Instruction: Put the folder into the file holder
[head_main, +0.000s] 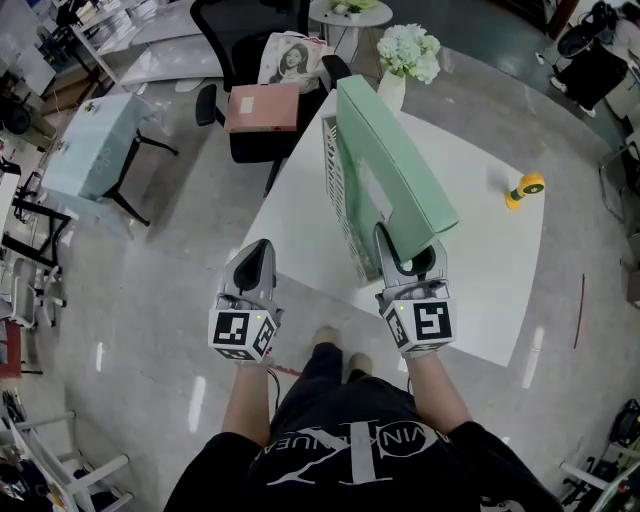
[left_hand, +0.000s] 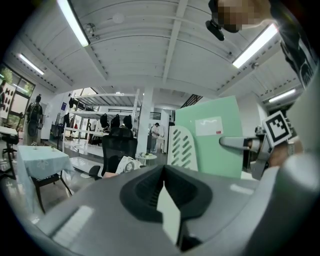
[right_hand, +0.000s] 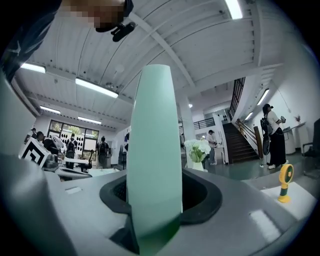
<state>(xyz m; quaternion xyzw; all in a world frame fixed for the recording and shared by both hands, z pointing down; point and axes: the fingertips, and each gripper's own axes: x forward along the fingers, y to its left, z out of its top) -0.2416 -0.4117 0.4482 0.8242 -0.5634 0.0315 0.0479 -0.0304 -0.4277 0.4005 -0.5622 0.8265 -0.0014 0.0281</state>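
Observation:
A mint-green folder (head_main: 395, 165) stands on edge and leans right, over the white table (head_main: 480, 250). My right gripper (head_main: 408, 262) is shut on its near lower corner; in the right gripper view the folder's spine (right_hand: 154, 150) fills the gap between the jaws. The white slotted file holder (head_main: 340, 195) stands against the folder's left face. Whether the folder's bottom edge sits inside the holder is hidden. My left gripper (head_main: 252, 262) hangs off the table's left edge, shut and empty. In the left gripper view the folder (left_hand: 212, 137) and holder (left_hand: 184, 147) show to the right.
A vase of white flowers (head_main: 405, 55) stands at the table's far edge, and a small yellow-green object (head_main: 525, 188) at its right. A black chair (head_main: 260, 140) with a pink box (head_main: 262, 107) is beyond the table. A light-blue side table (head_main: 95, 145) is far left.

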